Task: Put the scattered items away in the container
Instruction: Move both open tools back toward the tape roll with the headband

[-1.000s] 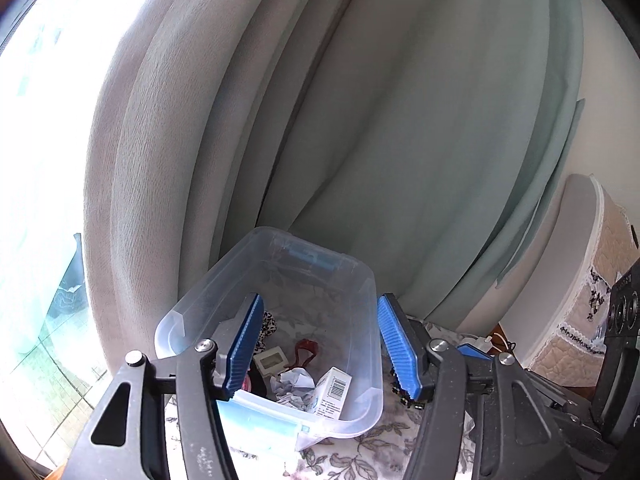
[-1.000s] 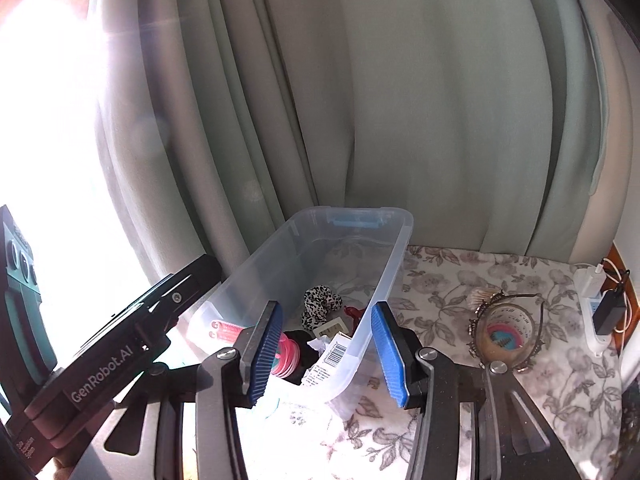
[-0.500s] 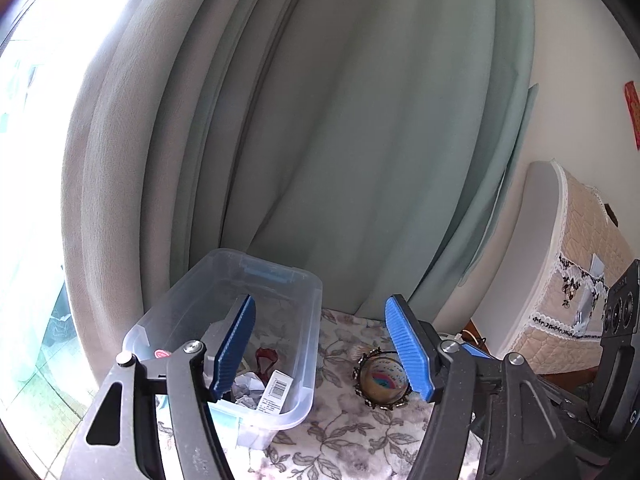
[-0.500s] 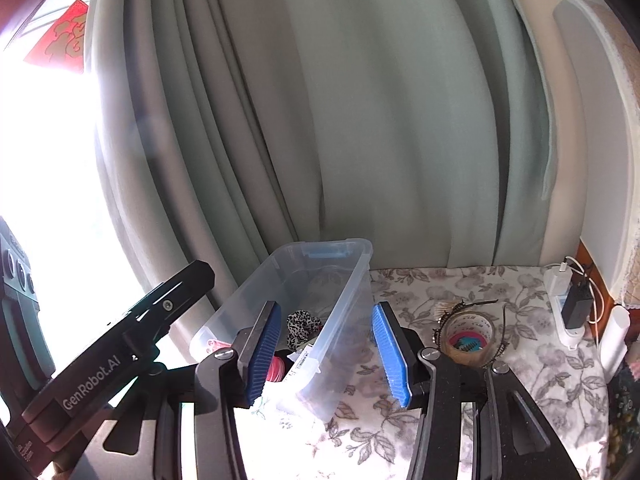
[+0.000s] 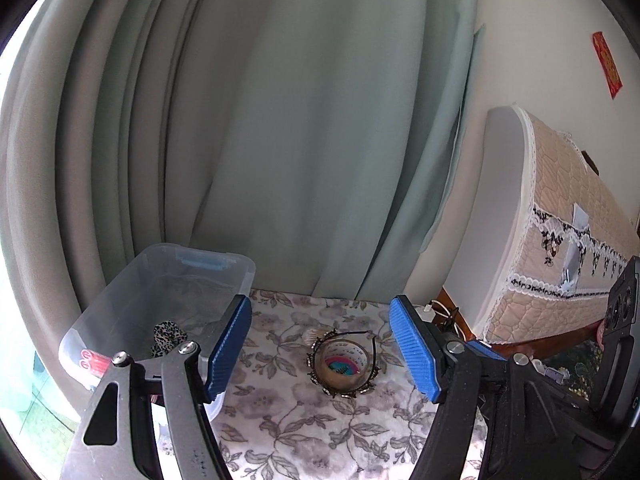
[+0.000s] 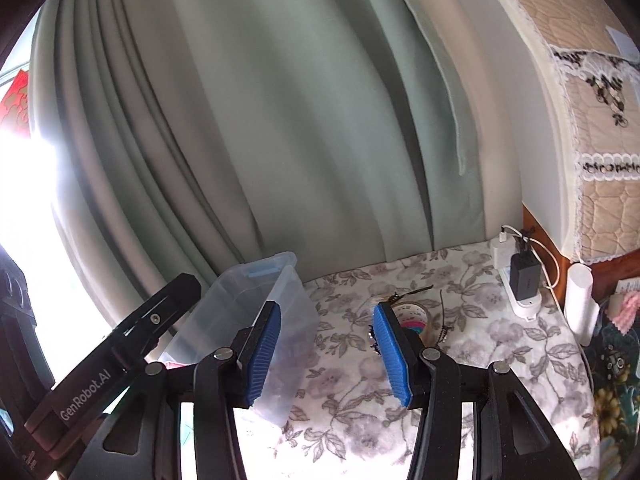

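Both views swung rightward off one container (image 5: 120, 304), one tape roll (image 5: 343, 364) centred, left hand-held gripper (image 5: 320, 356) opening, empty

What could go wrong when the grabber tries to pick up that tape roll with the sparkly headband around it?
The headband rings the tape roll, so the left gripper, whose empty jaws are opening, might catch both and drop one. The thin band could also slip off the pads. The clear bin sits near the table's left edge, so a bump might push it off.
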`<state>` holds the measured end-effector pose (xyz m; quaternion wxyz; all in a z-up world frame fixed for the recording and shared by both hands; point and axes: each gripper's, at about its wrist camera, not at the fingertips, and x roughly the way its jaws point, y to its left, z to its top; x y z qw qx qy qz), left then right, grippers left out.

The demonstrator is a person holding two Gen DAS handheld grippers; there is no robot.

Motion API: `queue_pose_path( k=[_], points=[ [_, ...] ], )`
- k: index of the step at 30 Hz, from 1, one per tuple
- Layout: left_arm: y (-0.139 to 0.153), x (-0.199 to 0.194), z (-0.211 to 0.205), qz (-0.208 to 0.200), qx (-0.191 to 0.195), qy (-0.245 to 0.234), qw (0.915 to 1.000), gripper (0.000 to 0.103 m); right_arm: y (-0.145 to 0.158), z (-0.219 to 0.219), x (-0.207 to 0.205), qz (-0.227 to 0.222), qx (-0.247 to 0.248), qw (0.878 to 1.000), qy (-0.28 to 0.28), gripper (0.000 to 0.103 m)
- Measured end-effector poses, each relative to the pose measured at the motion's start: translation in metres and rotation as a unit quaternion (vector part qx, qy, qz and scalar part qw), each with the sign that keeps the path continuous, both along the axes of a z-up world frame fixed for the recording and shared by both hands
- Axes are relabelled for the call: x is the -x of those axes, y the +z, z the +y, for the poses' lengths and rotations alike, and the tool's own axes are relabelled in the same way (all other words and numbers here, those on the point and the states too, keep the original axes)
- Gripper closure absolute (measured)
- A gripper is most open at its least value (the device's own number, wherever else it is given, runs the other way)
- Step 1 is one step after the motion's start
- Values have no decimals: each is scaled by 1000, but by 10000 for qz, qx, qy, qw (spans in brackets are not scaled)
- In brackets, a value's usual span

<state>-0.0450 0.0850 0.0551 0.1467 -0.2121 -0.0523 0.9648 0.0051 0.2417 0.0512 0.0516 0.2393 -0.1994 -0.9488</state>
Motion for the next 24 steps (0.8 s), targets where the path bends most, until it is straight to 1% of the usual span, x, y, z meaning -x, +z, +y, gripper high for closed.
queue_pose_path(
  k=[4,8,15,24],
  points=[
    [-16,10,23,-212,210,-157,9994,30,-17,24,7,-207,193,9994,-194,49],
    [-28,20,34,-409,404,-198,9981,30,-39,40,19,-464,350,9979,-285,49],
    [-65,47,43,-935,495,-146,9943,30,-80,49,43,-988,481,9937,-228,49],
    [-120,85,47,-1601,556,-98,9855,31,-129,59,72,-1611,570,9847,-335,49]
  ],
)
